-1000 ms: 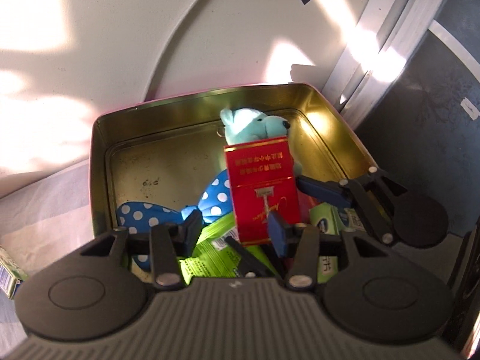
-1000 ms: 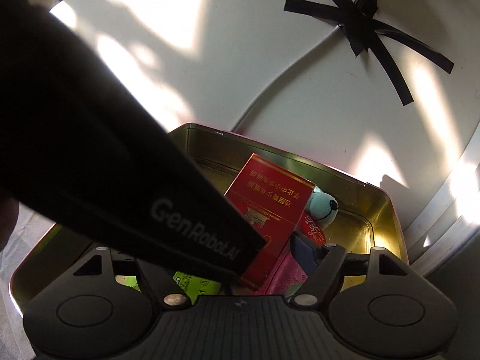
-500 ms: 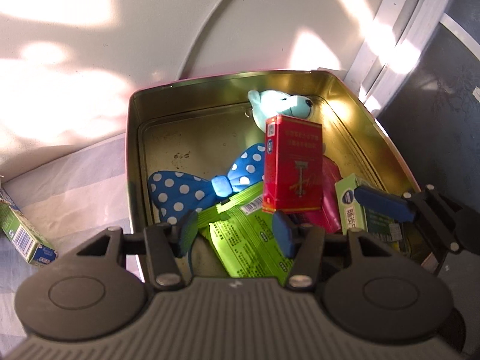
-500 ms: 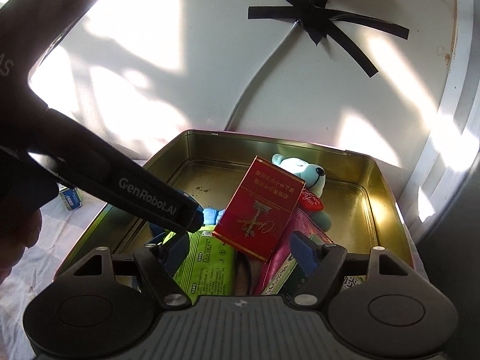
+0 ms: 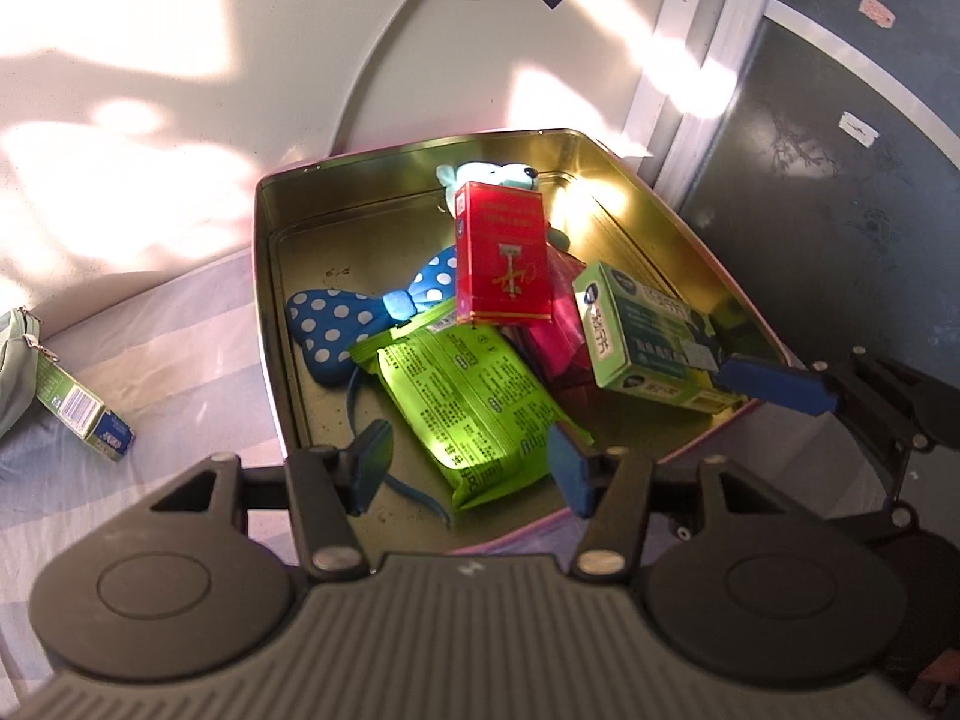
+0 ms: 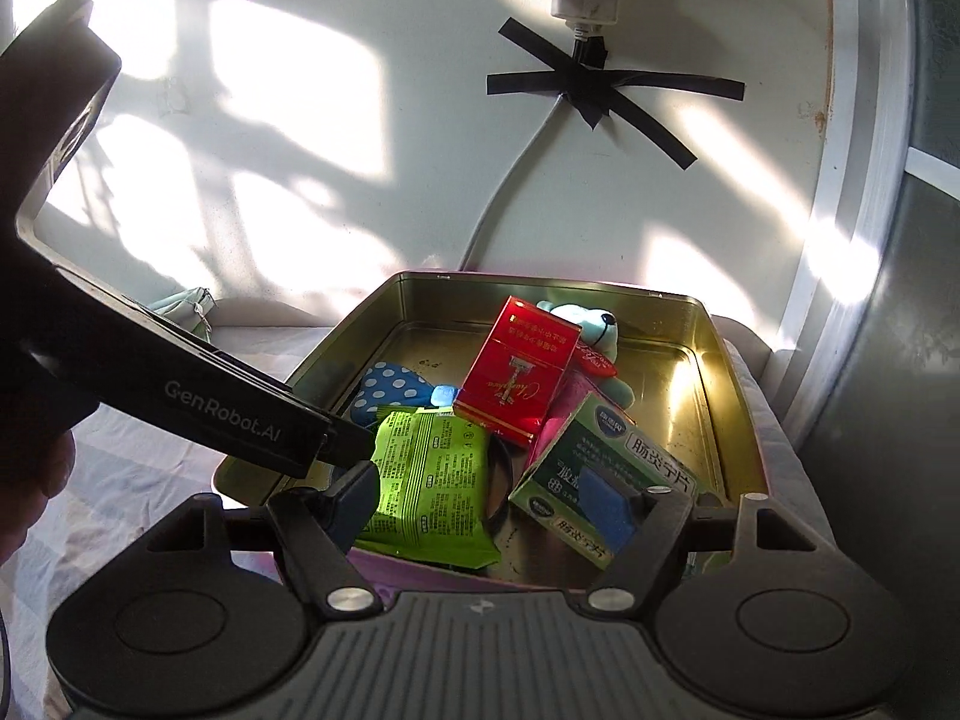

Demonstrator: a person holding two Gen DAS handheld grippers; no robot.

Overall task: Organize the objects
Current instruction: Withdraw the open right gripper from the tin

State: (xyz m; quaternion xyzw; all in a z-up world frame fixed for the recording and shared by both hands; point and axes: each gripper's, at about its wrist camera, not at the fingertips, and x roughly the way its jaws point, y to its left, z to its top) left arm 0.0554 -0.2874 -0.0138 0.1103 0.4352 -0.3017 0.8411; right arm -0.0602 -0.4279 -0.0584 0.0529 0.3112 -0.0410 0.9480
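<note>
- Left gripper (image 5: pixel 471 468): jaws have just been opening, now apart, holding nothing.
- Right gripper (image 6: pixel 486 504): jaws wide, empty.
- Red box (image 5: pixel 503 252) lies in tin (image 5: pixel 270 276), leaning on its contents.
- Small green box (image 5: pixel 81 405) on bed awaits, likely.

Your left hand-held gripper (image 5: pixel 471 465) hangs over the near edge of the gold tin (image 5: pixel 267 276), its jaws apart with nothing between them, having just been opening. Inside the tin, the red box (image 5: pixel 503 252) leans upright over a pink packet (image 5: pixel 561 324), with the green packet (image 5: pixel 462 396) in front. The polka-dot bow (image 5: pixel 360 312) lies to the left, and the green carton (image 5: pixel 645 333) to the right.
</note>
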